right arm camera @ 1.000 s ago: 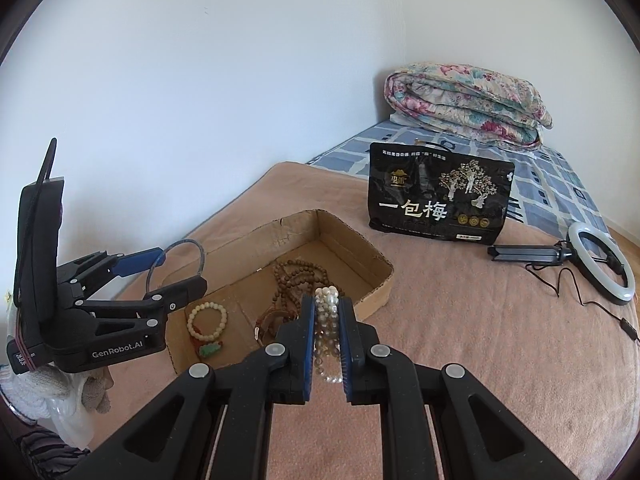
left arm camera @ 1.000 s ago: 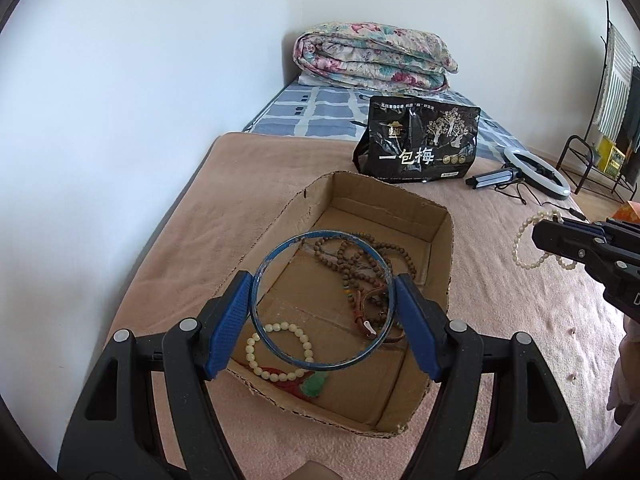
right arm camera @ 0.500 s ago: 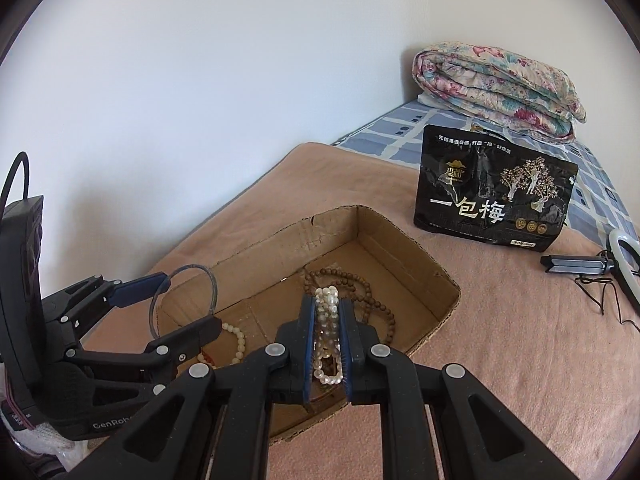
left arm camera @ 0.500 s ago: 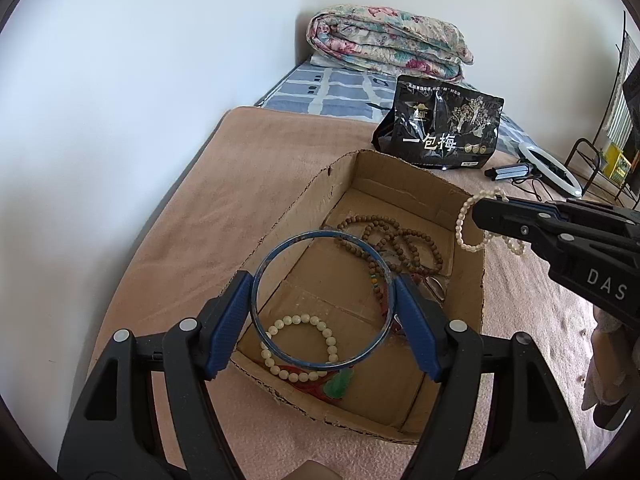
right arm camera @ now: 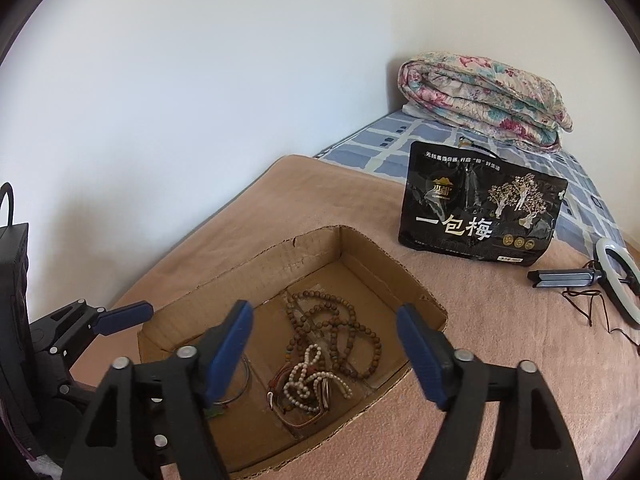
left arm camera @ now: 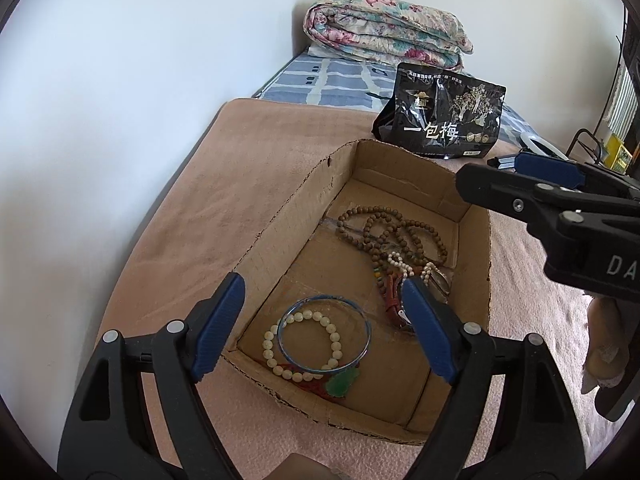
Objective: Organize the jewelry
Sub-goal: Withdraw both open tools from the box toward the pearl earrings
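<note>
Both grippers are hanging over the box (left arm camera: 280,216) with their fingers spread wide and nothing between them. The left gripper (left arm camera: 320,320) sits over the near end of the box, and the right gripper (right arm camera: 324,344) over its right side; in the left view it pokes in above the box's far right corner.

All the jewelry is lying on the box floor. The blue bangle (left arm camera: 324,334) lies flat at the near end, overlapping the cream bead bracelet (left arm camera: 272,354), which has a green pendant (left arm camera: 340,386) at its near edge. Further into the box there's the long wooden bead strand (left arm camera: 384,232) in loose loops, and the white pearl string (right arm camera: 308,376) is draped in a heap on top of a brown strap thing (right arm camera: 300,420), touching the near loops of the wooden beads.

The box sits on a tan blanket (right arm camera: 500,320). Beyond the box stands a black snack bag (right arm camera: 480,208), upright, with a folded floral quilt (right arm camera: 480,96) further behind it. To the right of the box, well apart from it, a ring light (right arm camera: 616,276) lies flat on the blanket with its cable trailing
</note>
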The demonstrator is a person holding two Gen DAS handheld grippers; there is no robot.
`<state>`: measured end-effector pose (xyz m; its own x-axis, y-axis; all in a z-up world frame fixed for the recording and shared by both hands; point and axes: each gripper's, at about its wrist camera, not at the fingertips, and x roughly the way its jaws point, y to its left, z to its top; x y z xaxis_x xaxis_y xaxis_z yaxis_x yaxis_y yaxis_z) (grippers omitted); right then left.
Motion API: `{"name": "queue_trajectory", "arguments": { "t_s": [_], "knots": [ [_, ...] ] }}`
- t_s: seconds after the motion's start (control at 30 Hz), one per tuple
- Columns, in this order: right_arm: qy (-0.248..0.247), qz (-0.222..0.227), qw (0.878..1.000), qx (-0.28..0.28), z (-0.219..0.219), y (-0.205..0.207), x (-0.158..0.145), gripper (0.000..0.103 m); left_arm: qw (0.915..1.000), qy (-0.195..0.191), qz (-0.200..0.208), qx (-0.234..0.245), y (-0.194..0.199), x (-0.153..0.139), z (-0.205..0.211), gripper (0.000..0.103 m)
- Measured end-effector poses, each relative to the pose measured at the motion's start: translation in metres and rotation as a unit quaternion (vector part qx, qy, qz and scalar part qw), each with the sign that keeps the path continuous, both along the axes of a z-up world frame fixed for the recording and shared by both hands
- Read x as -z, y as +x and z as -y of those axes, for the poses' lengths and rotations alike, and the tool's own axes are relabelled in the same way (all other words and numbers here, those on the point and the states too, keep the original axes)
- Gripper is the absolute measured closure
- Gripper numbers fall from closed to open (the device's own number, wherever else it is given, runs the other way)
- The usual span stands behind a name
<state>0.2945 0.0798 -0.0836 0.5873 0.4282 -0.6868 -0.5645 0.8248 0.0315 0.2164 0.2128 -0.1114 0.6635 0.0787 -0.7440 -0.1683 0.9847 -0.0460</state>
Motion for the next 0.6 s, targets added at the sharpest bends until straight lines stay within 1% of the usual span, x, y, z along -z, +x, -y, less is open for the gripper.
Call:
{"name": "queue_trajectory", "arguments": {
  "t_s": [0.1, 0.33, 0.43, 0.6],
  "knots": [
    [-0.001, 0.002, 1.000, 0.010, 0.003, 0.000, -0.003, 0.014, 1.0000, 0.004, -0.004, -0.001, 0.000, 0.001, 0.001, 0.016],
    [0.002, 0.006, 1.000, 0.027, 0.016, -0.001, -0.009, 0.010, 0.9999, -0.002, -0.001, -0.010, -0.005, 0.000, -0.001, 0.016],
    [0.004, 0.007, 0.999, 0.034, 0.024, -0.002, -0.013, 0.009, 0.9999, -0.003, 0.005, -0.014, -0.010, -0.003, -0.001, 0.016],
    [0.003, 0.020, 0.999, 0.043, 0.040, -0.009, -0.023, 0.004, 0.9998, 0.004, 0.019, -0.011, -0.019, -0.012, 0.008, 0.016]
  ]
}}
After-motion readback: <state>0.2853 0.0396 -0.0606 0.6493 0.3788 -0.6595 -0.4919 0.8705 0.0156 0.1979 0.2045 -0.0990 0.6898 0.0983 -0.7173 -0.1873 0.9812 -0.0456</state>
